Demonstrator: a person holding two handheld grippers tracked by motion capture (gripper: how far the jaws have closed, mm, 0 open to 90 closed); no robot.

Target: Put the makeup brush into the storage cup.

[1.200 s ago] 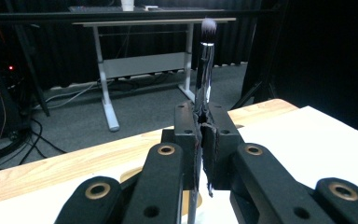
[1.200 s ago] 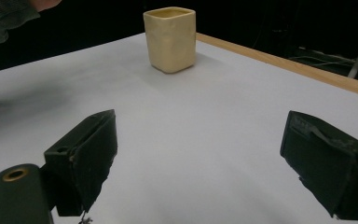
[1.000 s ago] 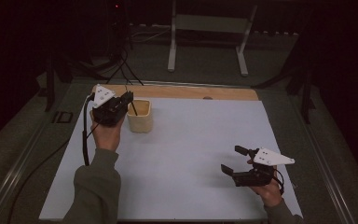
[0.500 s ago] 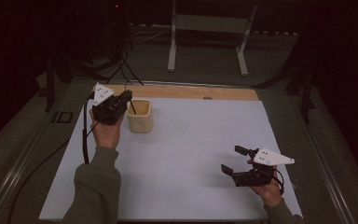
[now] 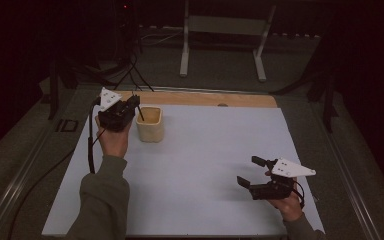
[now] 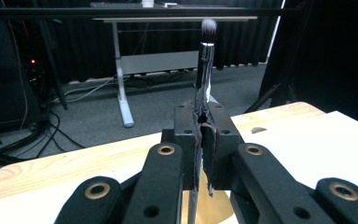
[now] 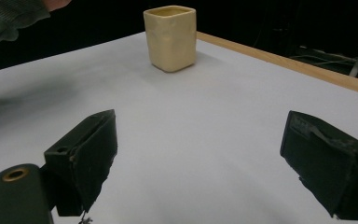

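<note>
We see right gripper [image 7: 200, 163] jaws spread wide above white sheet [image 7: 205, 116]; cream cup [image 7: 170, 37] upright beyond, near wooden edge [image 7: 279, 58].

Cup [image 5: 149, 125]: stands on the sheet [image 5: 200, 165], far-left part, near the rear edge.
Sheet: lies on the desk [image 5: 200, 98]; a strip of desk lies behind it.
Left gripper [image 5: 130, 106]: just left of the cup, above the sheet's left edge.
Brush [image 6: 204, 70]: between the left gripper's jaws, lower end over the cup.
Right gripper [image 5: 252, 172]: near-right part of the sheet, well apart from the cup.
Stand [image 5: 223, 37]: on the floor behind the desk.
</note>
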